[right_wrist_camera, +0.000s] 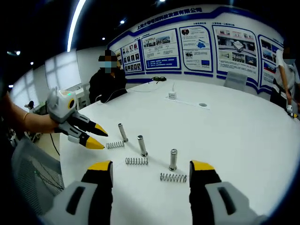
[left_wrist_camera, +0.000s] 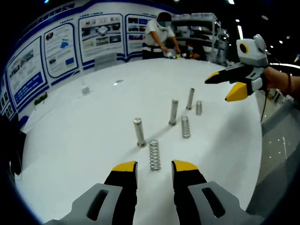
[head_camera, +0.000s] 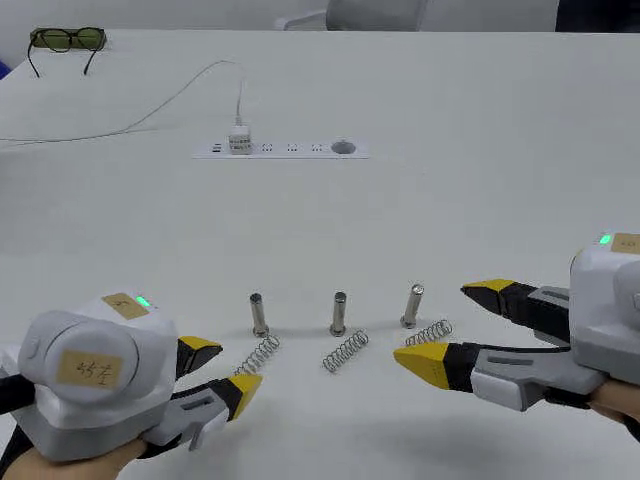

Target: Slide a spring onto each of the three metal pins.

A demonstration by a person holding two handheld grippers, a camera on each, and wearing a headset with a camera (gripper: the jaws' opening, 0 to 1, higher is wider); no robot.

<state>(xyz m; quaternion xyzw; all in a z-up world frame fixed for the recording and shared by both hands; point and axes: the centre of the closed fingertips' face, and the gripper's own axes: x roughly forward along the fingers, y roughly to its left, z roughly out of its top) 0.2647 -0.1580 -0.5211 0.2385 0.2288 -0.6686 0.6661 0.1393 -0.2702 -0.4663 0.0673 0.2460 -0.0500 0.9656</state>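
Note:
Three short metal pins stand upright in a row on the white table: left pin (head_camera: pixel 259 314), middle pin (head_camera: pixel 339 313), right pin (head_camera: pixel 412 305). A loose spring lies flat in front of each: left spring (head_camera: pixel 260 355), middle spring (head_camera: pixel 346 351), right spring (head_camera: pixel 429 333). My left gripper (head_camera: pixel 222 365) is open, its yellow tips just short of the left spring (left_wrist_camera: pixel 154 154). My right gripper (head_camera: pixel 450 322) is open wide beside the right spring (right_wrist_camera: pixel 173 177) and right pin (right_wrist_camera: pixel 173 159). Neither gripper holds anything.
A white power strip (head_camera: pixel 280 149) with a plug and cable lies across the table's middle far side. Dark glasses (head_camera: pixel 66 40) rest at the far left corner. Seated and standing people (right_wrist_camera: pixel 107 77) are beyond the table's edges.

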